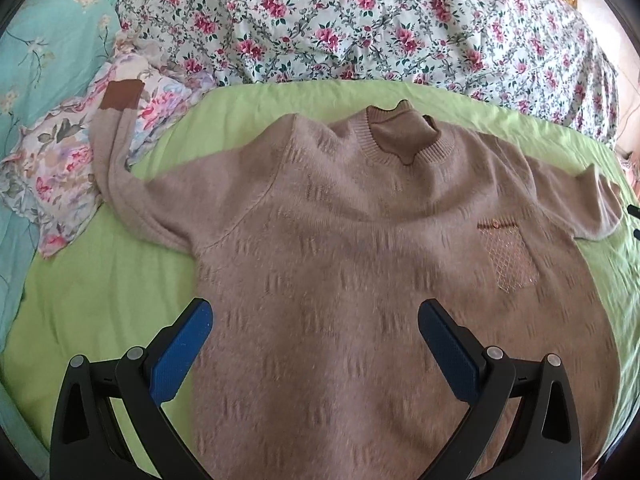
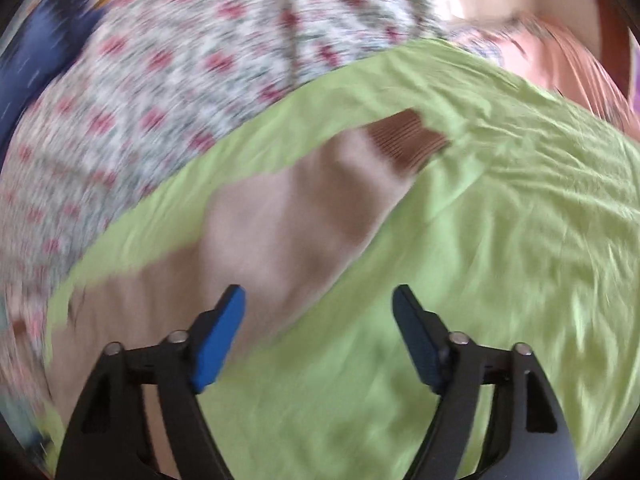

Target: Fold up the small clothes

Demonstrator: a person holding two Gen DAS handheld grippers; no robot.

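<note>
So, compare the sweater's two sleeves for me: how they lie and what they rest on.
The left-hand sleeve in the left wrist view stretches out long, while the right-hand sleeve bunches up short there. The left-hand sleeve runs off the green sheet onto a floral cloth; the right-hand sleeve stays on the green sheet. Both are the same beige knit, and each ends in a brown ribbed cuff.

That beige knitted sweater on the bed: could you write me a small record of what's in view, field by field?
garment: beige knitted sweater, spread flat, front up
surface: light green sheet
pocket: mesh chest pocket
one sleeve: brown cuff resting on a floral pillow
other sleeve: stretched out on the sheet, brown cuff
behind: rose-print floral quilt
left hand-held gripper: open above the sweater's body
right hand-held gripper: open over the sleeve, nothing held; view blurred
</note>
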